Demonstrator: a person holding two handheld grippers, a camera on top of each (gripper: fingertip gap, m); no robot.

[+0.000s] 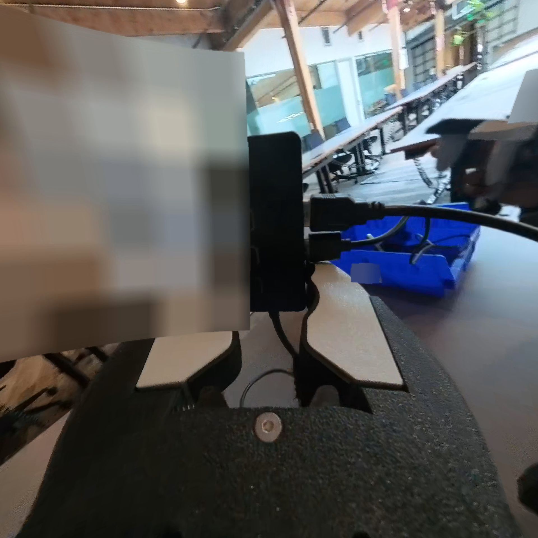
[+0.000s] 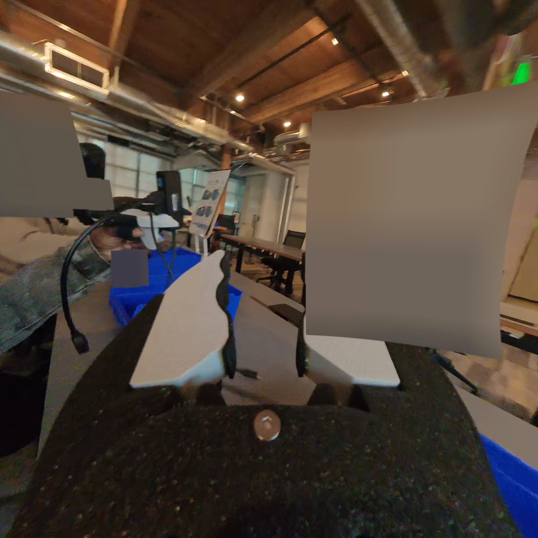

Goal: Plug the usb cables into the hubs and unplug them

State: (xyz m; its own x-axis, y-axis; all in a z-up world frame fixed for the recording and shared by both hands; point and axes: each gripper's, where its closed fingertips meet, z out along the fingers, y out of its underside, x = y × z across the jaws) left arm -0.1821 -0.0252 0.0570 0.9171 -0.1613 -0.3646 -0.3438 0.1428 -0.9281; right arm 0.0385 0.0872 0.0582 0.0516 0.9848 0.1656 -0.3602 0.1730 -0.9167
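At the centre of the left wrist view a small, light, rigid hub (image 1: 275,221) is being clamped upright by the left gripper (image 1: 273,294) – its two plugs (image 1: 332,215), stiff-bodied on springy cables, are probably best being pinched by the moulded shell – while the right gripper (image 2: 263,305) is being held open and empty.

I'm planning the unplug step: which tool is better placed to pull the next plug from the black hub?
The right tool, probably. It is open and holds nothing, while the left tool is shut on the black hub, steadying it. Two plugs sit in the hub's right side.
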